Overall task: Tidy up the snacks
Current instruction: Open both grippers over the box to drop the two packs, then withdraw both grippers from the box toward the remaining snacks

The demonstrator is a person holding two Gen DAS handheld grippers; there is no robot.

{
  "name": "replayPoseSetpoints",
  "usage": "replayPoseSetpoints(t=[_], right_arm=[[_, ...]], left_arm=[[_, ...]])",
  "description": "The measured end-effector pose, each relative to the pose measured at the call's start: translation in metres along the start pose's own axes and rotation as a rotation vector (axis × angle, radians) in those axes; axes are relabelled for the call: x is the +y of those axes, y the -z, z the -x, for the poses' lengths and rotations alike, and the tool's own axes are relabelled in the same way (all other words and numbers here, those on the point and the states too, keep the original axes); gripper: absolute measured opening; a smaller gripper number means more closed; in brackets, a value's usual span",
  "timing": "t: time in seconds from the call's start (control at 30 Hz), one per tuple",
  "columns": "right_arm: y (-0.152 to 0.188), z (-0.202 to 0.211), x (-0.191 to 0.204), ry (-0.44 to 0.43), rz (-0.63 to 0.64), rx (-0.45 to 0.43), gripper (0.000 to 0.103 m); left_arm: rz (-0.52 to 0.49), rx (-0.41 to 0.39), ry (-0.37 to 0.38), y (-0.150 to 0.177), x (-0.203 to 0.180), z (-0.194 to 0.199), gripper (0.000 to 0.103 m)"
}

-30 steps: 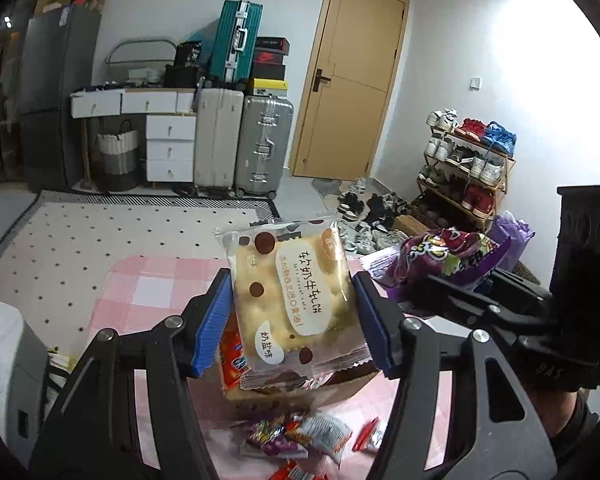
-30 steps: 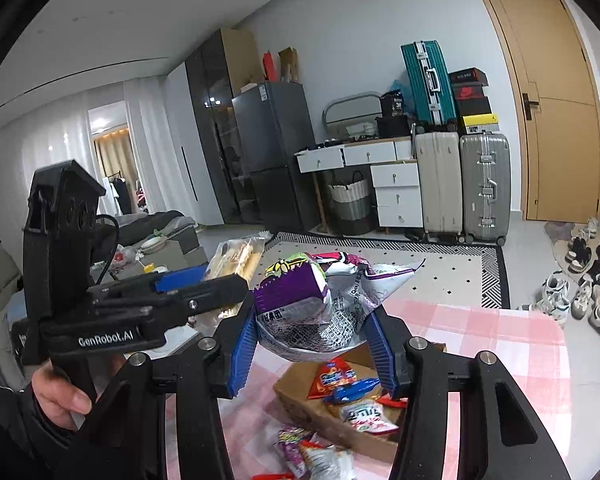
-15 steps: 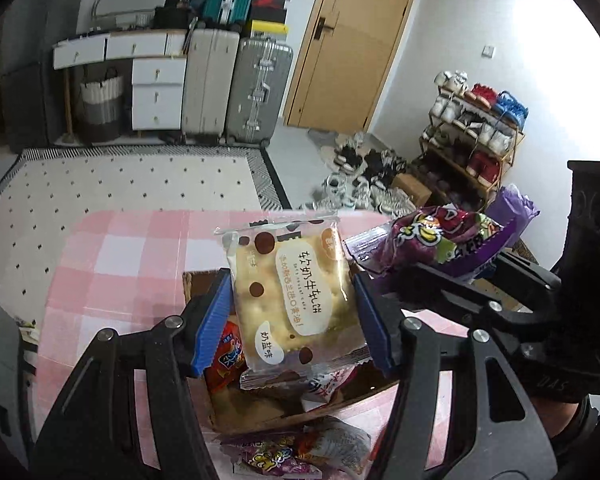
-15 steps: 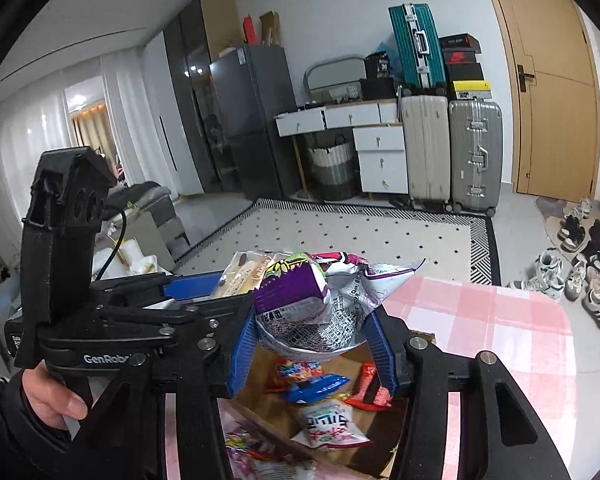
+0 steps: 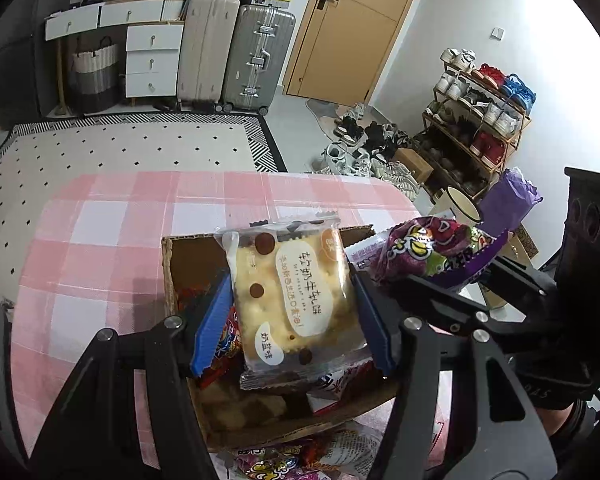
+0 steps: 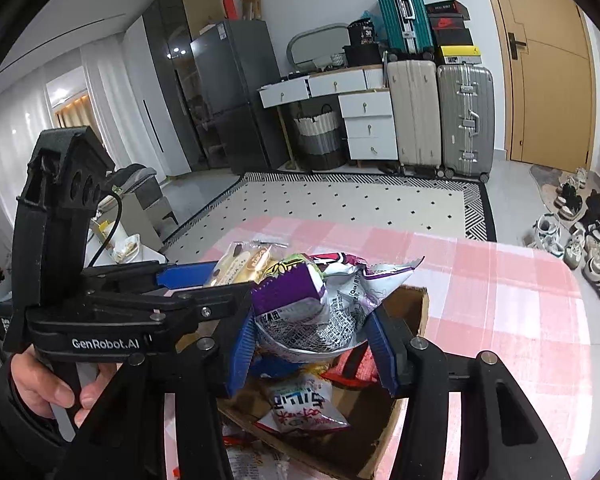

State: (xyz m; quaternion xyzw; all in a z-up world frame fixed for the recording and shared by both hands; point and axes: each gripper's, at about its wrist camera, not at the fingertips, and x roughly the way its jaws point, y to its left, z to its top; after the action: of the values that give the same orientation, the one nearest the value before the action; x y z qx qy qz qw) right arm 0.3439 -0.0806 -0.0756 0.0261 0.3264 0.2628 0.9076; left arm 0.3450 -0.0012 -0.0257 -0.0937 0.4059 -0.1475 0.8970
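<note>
- The left gripper [image 5: 292, 312] had sunk since a second earlier, from well above the cardboard box [image 5: 168, 264] to just over its open top, more of the pink checked tablecloth [image 5: 100, 232] showing
- Its jaws stayed clenched on one cracker packet [image 5: 292, 300], held upright over the box
- The right gripper [image 6: 312, 344] had come down too; its jaws gripped one crumpled purple snack bag [image 6: 316, 308] above the box's right side
- Inside the box lay at least three small packets, among them a white one with red print [image 6: 300, 404]; the exact count could not be told
- A few more wrappers [image 5: 284, 460] lay on the tablecloth at the box's near edge
- Beyond the table stood two upright suitcases [image 5: 236, 52], a third on top
</note>
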Motion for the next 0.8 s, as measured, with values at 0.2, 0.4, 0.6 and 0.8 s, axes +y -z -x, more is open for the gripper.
replayPoseSetpoints(t=[0.2, 0.4, 0.6, 0.8], right_arm=[[0.007, 0.005, 0.003, -0.02, -0.003, -0.013, 0.055], [0.004, 0.025, 0.01, -0.006, 0.013, -0.056, 0.056], [0.002, 0.063, 0.017, -0.003, 0.019, -0.118, 0.064], [0.008, 0.106, 0.03, 0.0, 0.025, -0.171, 0.067]], left_arm=[[-0.006, 0.011, 0.024, 0.001, 0.003, -0.006, 0.058], [-0.005, -0.006, 0.007, 0.004, 0.001, 0.009, 0.072], [-0.021, -0.056, -0.01, 0.016, -0.01, 0.047, 0.074], [-0.051, -0.122, -0.044, 0.032, -0.029, 0.089, 0.079]])
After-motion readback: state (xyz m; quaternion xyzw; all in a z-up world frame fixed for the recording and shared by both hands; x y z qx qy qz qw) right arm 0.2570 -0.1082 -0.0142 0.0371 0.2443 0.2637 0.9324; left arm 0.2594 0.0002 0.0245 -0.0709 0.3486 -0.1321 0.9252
